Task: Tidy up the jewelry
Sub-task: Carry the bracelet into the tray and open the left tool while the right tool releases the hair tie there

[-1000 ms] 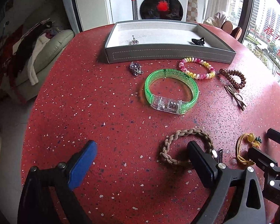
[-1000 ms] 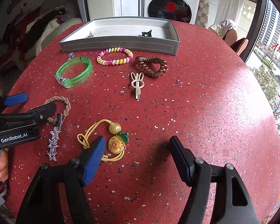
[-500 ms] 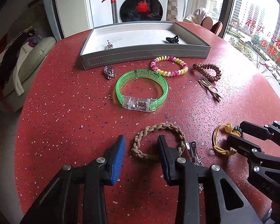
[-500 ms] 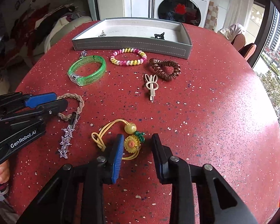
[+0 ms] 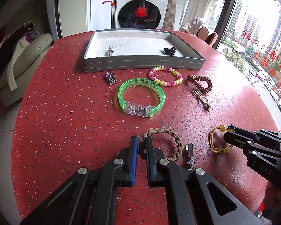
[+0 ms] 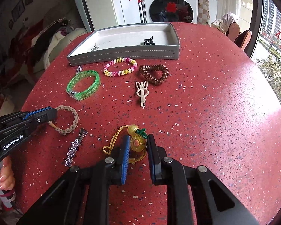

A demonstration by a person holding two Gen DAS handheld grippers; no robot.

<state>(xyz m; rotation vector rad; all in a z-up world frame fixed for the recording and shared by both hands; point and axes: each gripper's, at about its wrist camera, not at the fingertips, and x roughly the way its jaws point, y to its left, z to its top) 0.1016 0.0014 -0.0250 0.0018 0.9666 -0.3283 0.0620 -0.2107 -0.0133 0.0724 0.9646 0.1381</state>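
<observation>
Left gripper [image 5: 141, 146] is clamped on the braided bracelet [image 5: 170, 136], low center of its view. Right gripper [image 6: 138, 146], bottom center, has its jaws pinching the yellow hair tie [image 6: 121, 140]. Gray tray [image 6: 125, 53] sits up top.

Table [image 5: 65, 112]: red speckled round top, fills the middle of both views.
Washing machine [image 5: 140, 11]: white, front-loading, dark round door, top centre behind the table.
Sofa [image 5: 28, 56]: pale, left edge, with clothes [image 5: 13, 43] heaped on it.
Chairs [image 6: 239, 33]: orange-brown, upper right beside the window.
Window [image 5: 262, 37]: right edge, showing tower blocks and red lettering.
</observation>
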